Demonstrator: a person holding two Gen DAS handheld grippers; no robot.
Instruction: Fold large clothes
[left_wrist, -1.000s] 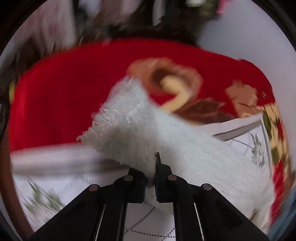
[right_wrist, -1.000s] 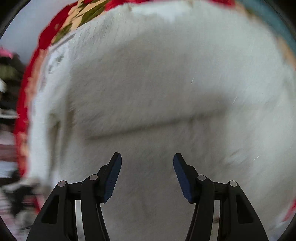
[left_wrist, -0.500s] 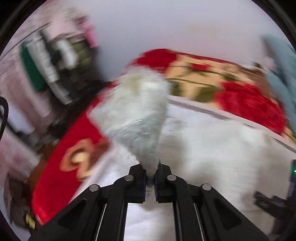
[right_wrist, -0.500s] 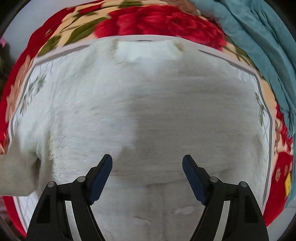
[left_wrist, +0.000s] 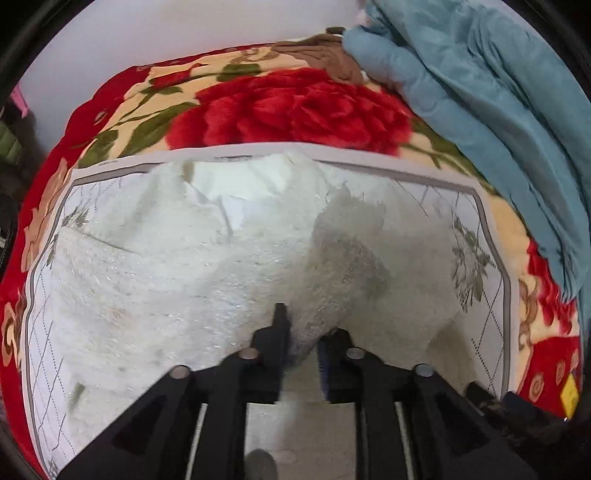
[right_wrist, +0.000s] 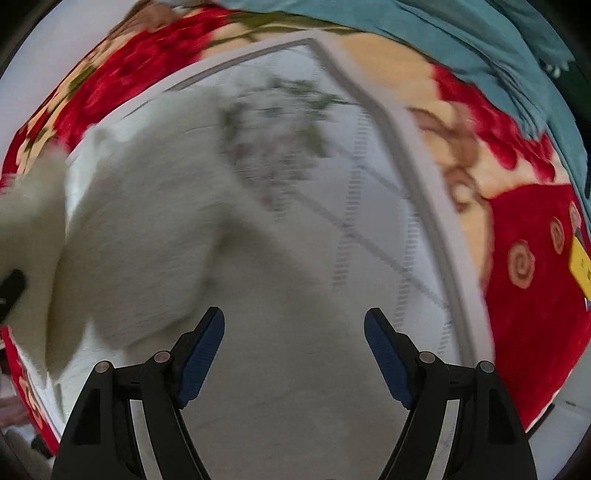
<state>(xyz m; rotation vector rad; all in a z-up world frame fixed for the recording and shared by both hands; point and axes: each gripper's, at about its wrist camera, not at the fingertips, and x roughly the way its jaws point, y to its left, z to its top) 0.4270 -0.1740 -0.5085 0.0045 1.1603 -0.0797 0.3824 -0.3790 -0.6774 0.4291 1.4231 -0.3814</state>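
A fluffy white garment (left_wrist: 177, 266) lies spread on a white patterned mat (left_wrist: 476, 206) on a bed. My left gripper (left_wrist: 301, 332) is shut on a sleeve of the garment (left_wrist: 343, 258), which lies folded across the body. In the right wrist view the garment (right_wrist: 140, 221) fills the left side, blurred. My right gripper (right_wrist: 293, 354) is open and empty, above the garment's right edge and the mat (right_wrist: 388, 206).
A red floral blanket (left_wrist: 295, 107) covers the bed under the mat. A teal quilt (left_wrist: 498, 110) is heaped at the right and shows at the top of the right wrist view (right_wrist: 461, 48). A pale wall (left_wrist: 147, 29) stands behind the bed.
My left gripper has swung the sleeve from the left side over onto the garment's body. My right gripper has moved right, toward the garment's right edge, still open.
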